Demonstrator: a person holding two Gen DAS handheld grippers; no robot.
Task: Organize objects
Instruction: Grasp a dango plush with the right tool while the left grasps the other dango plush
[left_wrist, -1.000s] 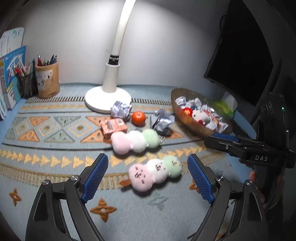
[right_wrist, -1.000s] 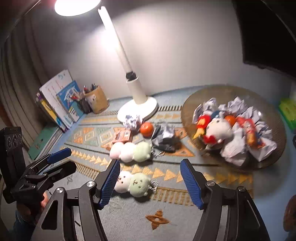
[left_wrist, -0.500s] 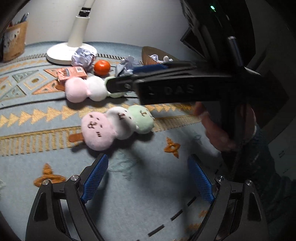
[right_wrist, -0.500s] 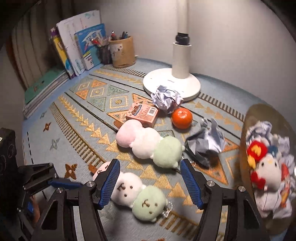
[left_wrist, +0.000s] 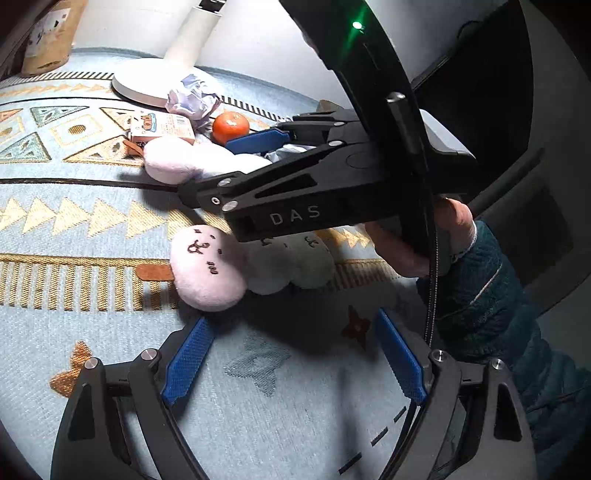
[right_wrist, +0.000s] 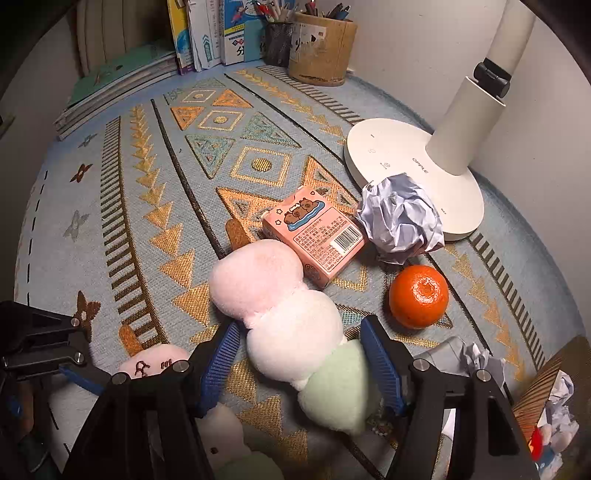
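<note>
Two three-ball plush dango lie on the patterned mat. The plain dango (right_wrist: 291, 325), pink, white and green, lies between the open jaws of my right gripper (right_wrist: 299, 362), its white and green balls inside the gap. The faced dango (left_wrist: 221, 266) lies just ahead of my left gripper (left_wrist: 291, 358), which is open and empty above the mat. The right gripper's black body (left_wrist: 314, 184) crosses the left wrist view above the faced dango and hides part of it. A pink box (right_wrist: 317, 236), a crumpled paper ball (right_wrist: 400, 219) and an orange (right_wrist: 419, 297) lie beyond the plain dango.
A white lamp base (right_wrist: 406, 166) stands behind the paper ball. A pen cup (right_wrist: 321, 48) and books (right_wrist: 207, 33) line the far edge. A woven basket (right_wrist: 546, 391) with crumpled paper sits at the right, another crumpled paper (right_wrist: 469, 362) beside it.
My right gripper has moved forward and down so its jaws now straddle the plain dango. My left gripper has drawn back to the left of the faced dango, still open.
</note>
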